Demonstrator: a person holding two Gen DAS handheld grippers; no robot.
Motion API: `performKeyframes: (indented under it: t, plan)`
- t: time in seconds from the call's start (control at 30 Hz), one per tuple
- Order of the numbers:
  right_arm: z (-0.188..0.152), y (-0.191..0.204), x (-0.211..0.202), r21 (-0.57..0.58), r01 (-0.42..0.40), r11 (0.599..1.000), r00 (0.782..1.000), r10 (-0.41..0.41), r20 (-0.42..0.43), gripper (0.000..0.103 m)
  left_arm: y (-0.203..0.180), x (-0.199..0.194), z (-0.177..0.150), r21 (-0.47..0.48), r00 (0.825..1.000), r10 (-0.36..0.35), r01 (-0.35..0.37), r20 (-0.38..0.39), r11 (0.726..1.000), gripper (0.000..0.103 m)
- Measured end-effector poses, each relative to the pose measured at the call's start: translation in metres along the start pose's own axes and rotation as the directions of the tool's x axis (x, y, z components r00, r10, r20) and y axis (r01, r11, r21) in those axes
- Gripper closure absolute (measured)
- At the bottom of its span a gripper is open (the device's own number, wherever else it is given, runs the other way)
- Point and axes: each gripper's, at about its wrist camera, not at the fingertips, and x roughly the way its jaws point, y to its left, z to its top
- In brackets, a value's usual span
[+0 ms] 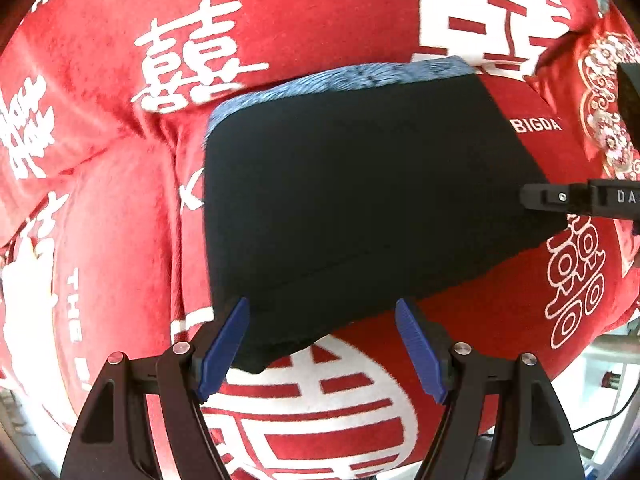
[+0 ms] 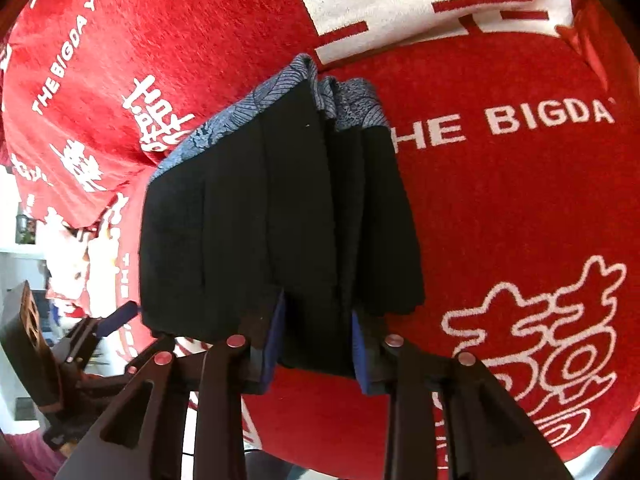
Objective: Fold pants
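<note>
The red blanket [image 1: 320, 12] with white characters is filling both views, and the pants [image 1: 360, 200], folded into a dark block with a blue patterned waistband [image 1: 340, 76] along its upper edge, are lying at the middle of each frame. The fold looks nearly done, so the step in hand seems to be letting go cleanly and squaring the stack. To do that well, each gripper should be lifting straight away from the cloth, not dragging the top layer, and the layered edges in the right wrist view, which are standing a little uneven, would want a light press flat. The left gripper [image 1: 322, 344] is standing wide at the bottom of its frame, its blue pads [image 1: 224, 348] flanking the lower corner of the pants without pressing it; it is holding nothing. The right gripper [image 2: 316, 344] is sitting part open at the lower middle of its view with the folded edge between its fingers; whether the pads are pressing the cloth, I cannot tell. Counting: one blanket, one pair of pants, two grippers, two fingers on each.
</note>
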Motion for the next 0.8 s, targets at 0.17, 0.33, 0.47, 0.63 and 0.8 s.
performKeyframes:
  t: [0.17,0.33,0.47,0.63,0.8]
  plan:
    - [-0.002,0.011,0.001,0.021,0.078,0.997,0.997,-0.078,-0.005,0.062,0.016,0.001,-0.002,-0.015,1.000,-0.008,0.007,-0.017,1.000,0.027]
    - [-0.012,0.016,-0.002,0.058,0.149,0.987,0.989,-0.149,-0.007,0.058,0.035,-0.001,-0.003,-0.018,0.999,-0.023,0.023,-0.025,1.000,0.027]
    - [-0.027,0.020,-0.004,0.068,0.206,0.976,0.978,-0.204,-0.037,0.057,0.054,-0.004,-0.002,-0.033,0.999,-0.037,0.036,-0.019,0.999,0.027]
    - [-0.053,0.022,-0.006,0.109,0.230,0.967,0.973,-0.225,-0.059,0.052,0.077,-0.003,0.001,-0.047,0.999,-0.036,0.036,-0.014,0.998,0.027]
    - [-0.066,0.031,-0.008,0.134,0.208,0.969,0.978,-0.205,-0.035,0.040,0.094,0.011,0.003,-0.105,0.998,-0.052,0.047,-0.042,0.993,0.027]
